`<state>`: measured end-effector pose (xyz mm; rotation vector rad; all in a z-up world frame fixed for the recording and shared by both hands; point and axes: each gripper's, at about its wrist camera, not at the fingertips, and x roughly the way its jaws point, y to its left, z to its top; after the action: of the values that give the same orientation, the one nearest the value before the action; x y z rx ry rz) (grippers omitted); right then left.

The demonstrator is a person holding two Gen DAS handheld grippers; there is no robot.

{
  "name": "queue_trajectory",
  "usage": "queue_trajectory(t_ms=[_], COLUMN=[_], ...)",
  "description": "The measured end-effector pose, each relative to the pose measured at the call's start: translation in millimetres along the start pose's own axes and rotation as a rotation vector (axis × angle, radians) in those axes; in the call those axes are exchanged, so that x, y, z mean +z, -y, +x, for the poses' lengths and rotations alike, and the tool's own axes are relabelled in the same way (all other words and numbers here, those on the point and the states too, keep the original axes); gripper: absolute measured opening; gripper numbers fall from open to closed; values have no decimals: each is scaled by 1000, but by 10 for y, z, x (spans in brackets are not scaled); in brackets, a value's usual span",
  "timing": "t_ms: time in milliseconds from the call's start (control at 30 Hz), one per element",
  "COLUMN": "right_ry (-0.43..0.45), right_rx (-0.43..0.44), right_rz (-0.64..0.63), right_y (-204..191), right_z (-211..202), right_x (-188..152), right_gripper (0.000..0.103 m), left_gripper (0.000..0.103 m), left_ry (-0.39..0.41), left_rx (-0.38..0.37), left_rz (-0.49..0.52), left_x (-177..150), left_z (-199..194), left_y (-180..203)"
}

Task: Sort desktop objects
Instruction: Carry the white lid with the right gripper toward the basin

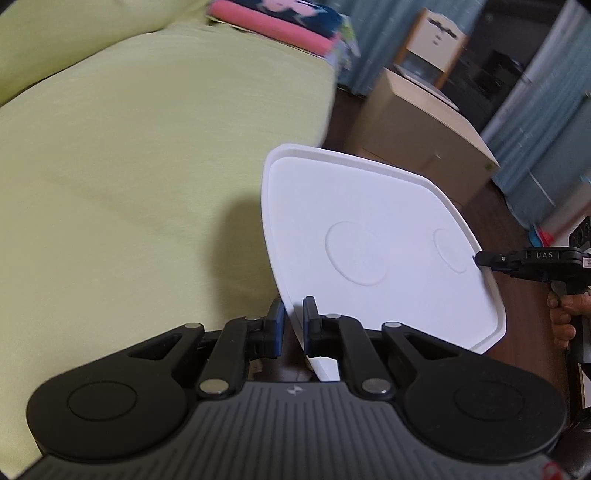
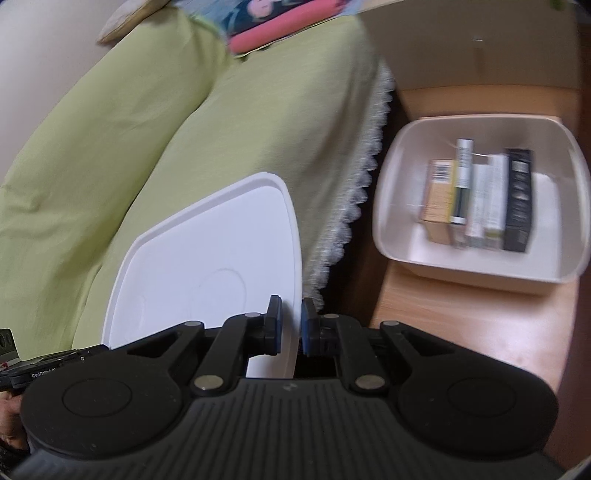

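Two short texts can be read, each on a gripper body.
"DAS" stands in white letters on the right gripper (image 1: 480,258), seen from the left wrist; "GenRobot" stands on the left gripper (image 2: 92,349), its ending hidden.

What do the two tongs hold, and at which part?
Both hold the white lid by its rim: left tongs and right tongs at opposite edges.

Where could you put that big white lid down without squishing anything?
The white lid, pinched by the left gripper and right gripper, could go on the bare green sofa cushion, below the pink folded blanket, or on the wooden tabletop in front of the bin. Inside the bin it is crowded with boxes.
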<state>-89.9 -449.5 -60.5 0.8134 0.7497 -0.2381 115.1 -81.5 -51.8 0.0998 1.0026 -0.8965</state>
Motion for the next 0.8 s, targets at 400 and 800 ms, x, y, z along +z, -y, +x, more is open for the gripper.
queue_trajectory(t_ms=[400,800], right_ry=[67,74], right_rx=[-70,-87], right_rz=[105,111], right_y=[491,773], right_z=[-455,-559], right_x=[-220,-74], right_gripper=[10,10], left_gripper=[8,8], left_ry=[-54,-70], left_rx=[-73,-83], left_rz=[107,139], left_x=[61,273], left_z=[208,473], left_y=[449,711])
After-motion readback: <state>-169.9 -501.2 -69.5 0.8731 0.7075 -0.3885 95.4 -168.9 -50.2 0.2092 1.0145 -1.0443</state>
